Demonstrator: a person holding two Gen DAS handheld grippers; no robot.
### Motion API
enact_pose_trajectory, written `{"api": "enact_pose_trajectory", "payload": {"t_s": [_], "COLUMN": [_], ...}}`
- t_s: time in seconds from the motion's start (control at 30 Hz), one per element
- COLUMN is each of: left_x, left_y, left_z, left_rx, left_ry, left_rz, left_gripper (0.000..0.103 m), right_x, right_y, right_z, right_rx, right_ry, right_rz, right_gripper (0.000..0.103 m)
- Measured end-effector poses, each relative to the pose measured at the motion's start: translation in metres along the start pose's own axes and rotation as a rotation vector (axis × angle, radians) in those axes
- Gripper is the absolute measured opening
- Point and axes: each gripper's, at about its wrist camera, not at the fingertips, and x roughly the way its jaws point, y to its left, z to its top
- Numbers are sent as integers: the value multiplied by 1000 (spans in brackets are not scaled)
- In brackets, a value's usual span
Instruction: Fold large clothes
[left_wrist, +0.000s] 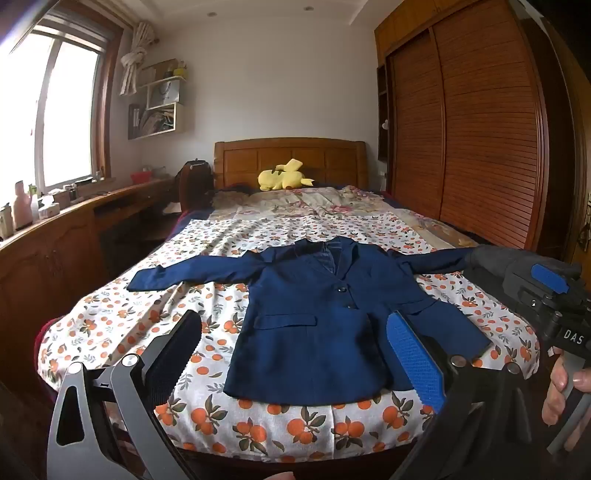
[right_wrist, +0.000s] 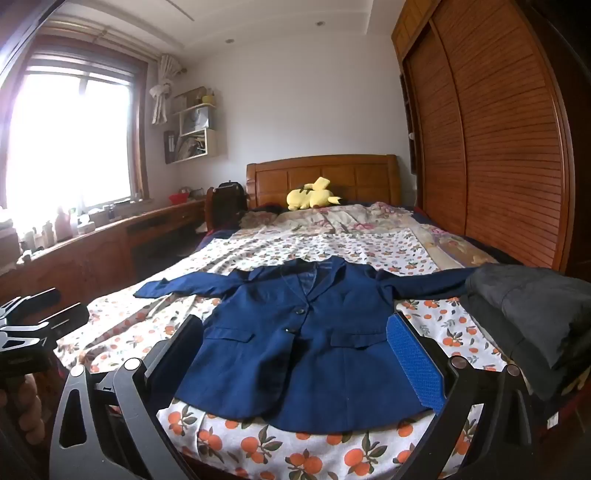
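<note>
Bed with orange-print sheet, navy blazer spread flat, yellow plush, dark folded clothes

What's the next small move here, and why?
Probably bring the left tongs down onto the left sleeve cuff. The navy blazer lies flat, buttoned, sleeves spread wide on the bed; both tongs, right tongs included, are open and hold nothing, so folding hasn't begun.
</note>
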Motion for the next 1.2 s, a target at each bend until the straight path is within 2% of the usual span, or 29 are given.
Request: {"api": "enact_pose_trajectory", "payload": {"t_s": [1.2], "left_x": [-9], "left_y": [-6], "left_z": [8], "left_rx": [9], "left_ry": [-20], "left_rz": [6], "left_gripper": [101], "right_x": [-1], "right_y": [0], "right_z": [1], "right_rx": [-1], "right_ry": [0], "right_rz": [2], "right_gripper": [96]}}
